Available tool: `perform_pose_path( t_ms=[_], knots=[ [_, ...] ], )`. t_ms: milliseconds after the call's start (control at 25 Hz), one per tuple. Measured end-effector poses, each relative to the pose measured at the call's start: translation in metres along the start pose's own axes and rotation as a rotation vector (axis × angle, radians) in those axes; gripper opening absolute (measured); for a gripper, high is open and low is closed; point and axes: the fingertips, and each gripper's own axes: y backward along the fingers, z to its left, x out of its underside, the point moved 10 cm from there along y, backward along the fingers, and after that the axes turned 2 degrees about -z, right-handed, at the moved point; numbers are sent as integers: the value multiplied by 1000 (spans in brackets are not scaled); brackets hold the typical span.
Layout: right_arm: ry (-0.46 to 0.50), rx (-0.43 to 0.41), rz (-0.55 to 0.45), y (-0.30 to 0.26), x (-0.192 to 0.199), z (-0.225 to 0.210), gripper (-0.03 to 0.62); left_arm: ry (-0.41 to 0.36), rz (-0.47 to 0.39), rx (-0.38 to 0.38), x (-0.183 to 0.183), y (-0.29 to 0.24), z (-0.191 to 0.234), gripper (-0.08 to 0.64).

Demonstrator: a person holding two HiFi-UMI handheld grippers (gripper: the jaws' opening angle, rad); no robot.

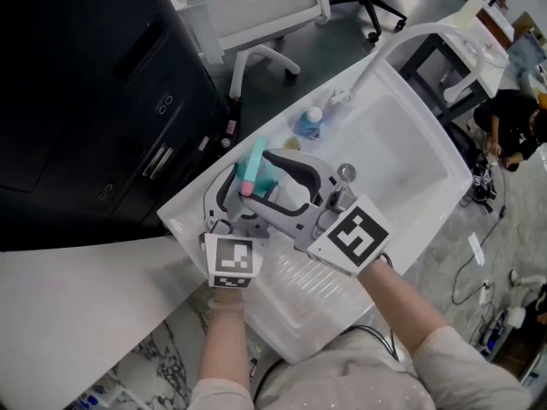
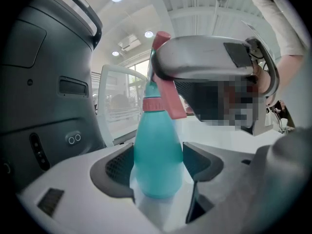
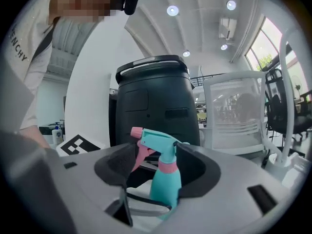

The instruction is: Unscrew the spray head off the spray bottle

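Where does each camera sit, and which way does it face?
Head view: on the head, steeply down onto the sink; left tool, right tool, both forearms.
Left gripper view: on the left tool, along its jaws; spray bottle clamped, right tool above, sleeve.
Right gripper view: on the right tool, toward the spray head and black unit; torso left.
All share the spray bottle.

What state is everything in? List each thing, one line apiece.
spray bottle: clamped at its body by the left gripper.
spray head: seated on the bottle's neck, not yet off.
left gripper: shut on the spray bottle.
right gripper: jaws wide around the spray head; whether the pads press on it is unclear.
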Motion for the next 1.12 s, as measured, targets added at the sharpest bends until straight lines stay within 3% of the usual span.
perform_pose_path(
  t_ms=[320, 600, 920, 1120],
  knots=[
    [-21, 32, -2, 27, 3, -5, 255, 8, 6, -4, -1, 1, -1, 318],
    [-83, 136, -3, 51, 11, -26, 214, 15, 7, -13, 1, 4, -2, 316],
    [-138, 196, -57, 33, 12, -51, 156, 13, 17, -17, 1, 5, -4, 316],
    [-113, 222, -56, 32, 5, -47, 153, 24, 16, -26, 1, 5, -4, 316]
  ],
)
